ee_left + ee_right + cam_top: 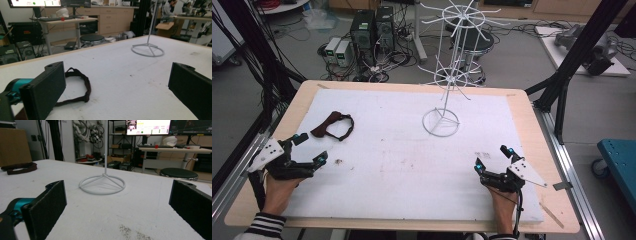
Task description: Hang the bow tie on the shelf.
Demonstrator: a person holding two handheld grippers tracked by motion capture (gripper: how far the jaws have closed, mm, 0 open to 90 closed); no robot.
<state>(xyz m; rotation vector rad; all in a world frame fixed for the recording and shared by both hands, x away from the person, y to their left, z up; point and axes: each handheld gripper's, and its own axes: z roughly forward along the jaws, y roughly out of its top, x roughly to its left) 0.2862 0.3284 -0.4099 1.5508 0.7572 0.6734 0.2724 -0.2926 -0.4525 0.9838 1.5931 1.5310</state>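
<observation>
A dark brown headband (333,125) lies flat on the white mat at the left; its loop shows close ahead in the left gripper view (80,85) and far left in the right gripper view (19,167). A white wire display stand (447,75) rises from a ring base (440,122) at mid table, also seen as a stand base (148,49) and stand base (102,184). My left gripper (310,149) rests open just in front of the headband. My right gripper (493,157) rests open at the front right, nothing between its jaws.
The white foam mat (402,155) covers a wooden table (532,115). Black frame posts (579,47) stand at both sides. Computers and cables (372,35) sit on the floor beyond the far edge, next to a round stool (472,42).
</observation>
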